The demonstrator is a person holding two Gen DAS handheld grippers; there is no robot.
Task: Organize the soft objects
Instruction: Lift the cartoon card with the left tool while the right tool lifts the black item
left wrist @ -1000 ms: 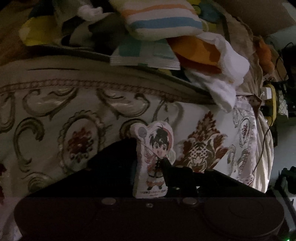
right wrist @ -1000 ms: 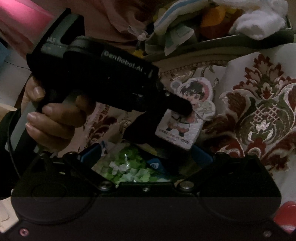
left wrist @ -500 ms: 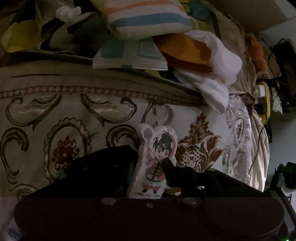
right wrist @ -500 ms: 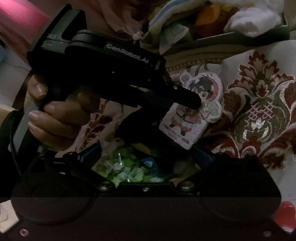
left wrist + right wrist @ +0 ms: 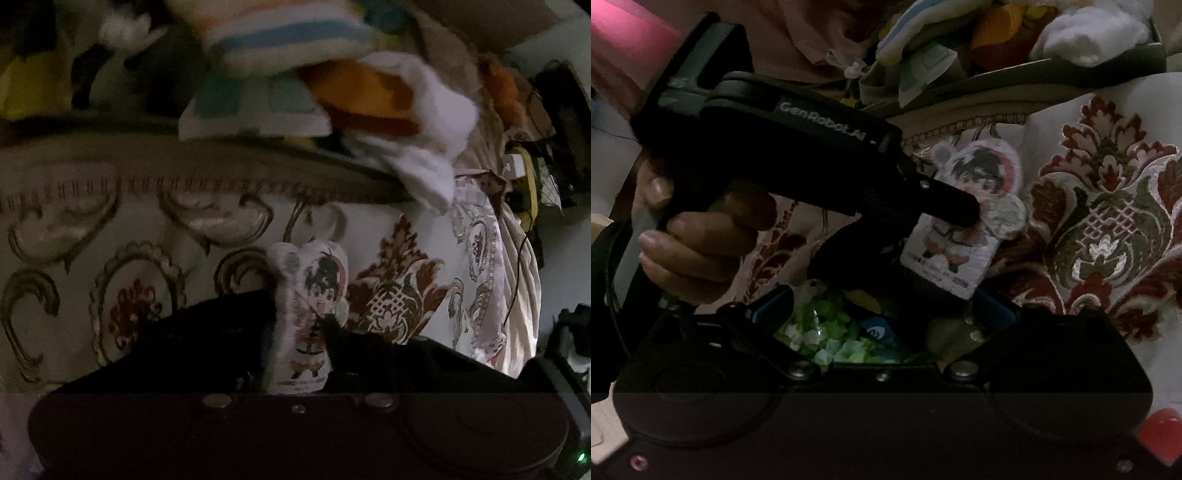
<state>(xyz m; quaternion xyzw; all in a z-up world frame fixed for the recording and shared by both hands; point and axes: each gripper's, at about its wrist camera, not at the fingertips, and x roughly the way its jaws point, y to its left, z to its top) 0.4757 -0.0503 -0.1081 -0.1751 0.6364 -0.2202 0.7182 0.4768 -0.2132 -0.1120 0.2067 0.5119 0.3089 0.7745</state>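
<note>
The dim light hides much from us: the left gripper shows only as dark fingers pinching the small character plush upright over the patterned bedcover. Our right gripper sits spread around something green and white that we cannot identify. At the far side, a tray holds blurred piled soft toys.

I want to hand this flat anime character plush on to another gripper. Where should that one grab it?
Take the anime character plush by its free head end, coming from the far side, opposite the left gripper. It is flat, so pinch across its faces; the left gripper is already clamped on its middle.
</note>
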